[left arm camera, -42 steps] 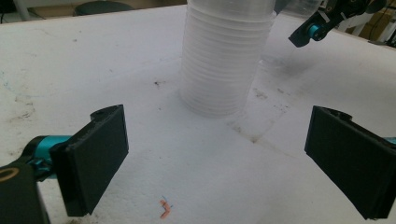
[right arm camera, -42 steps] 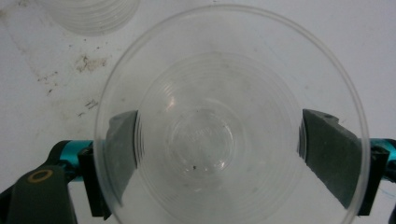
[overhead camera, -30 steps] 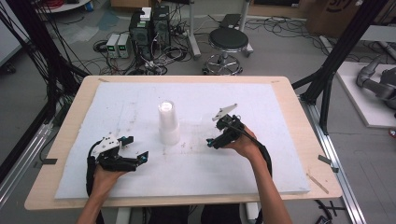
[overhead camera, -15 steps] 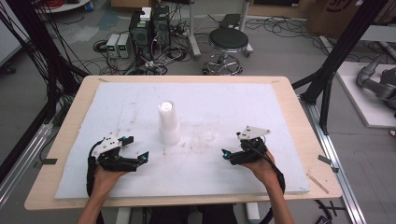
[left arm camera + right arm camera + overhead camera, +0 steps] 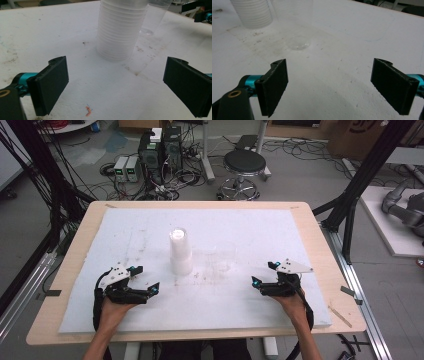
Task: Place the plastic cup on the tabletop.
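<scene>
A tall stack of translucent white cups (image 5: 179,252) stands upright near the middle of the white foam mat (image 5: 250,225). Just to its right stands a single clear cup (image 5: 224,256), faint in the high view. In the left gripper view the stack (image 5: 121,30) rises straight ahead, with the clear cup (image 5: 157,15) behind it to the right. The right gripper view has the clear cup's base (image 5: 299,43) ahead and the stack (image 5: 253,12) at the top left. My left gripper (image 5: 146,278) (image 5: 120,85) rests open at the front left, empty. My right gripper (image 5: 263,274) (image 5: 337,85) is open at the front right, empty.
The mat lies on a wooden table (image 5: 330,270) and is smudged with brown specks around the cups. Black frame posts (image 5: 360,185) stand at the table's sides. A stool (image 5: 244,165) and electronics boxes (image 5: 160,147) sit on the floor beyond the far edge.
My right gripper has drawn back from beside the cups toward the front right of the mat. The left gripper and the cups have stayed put.
</scene>
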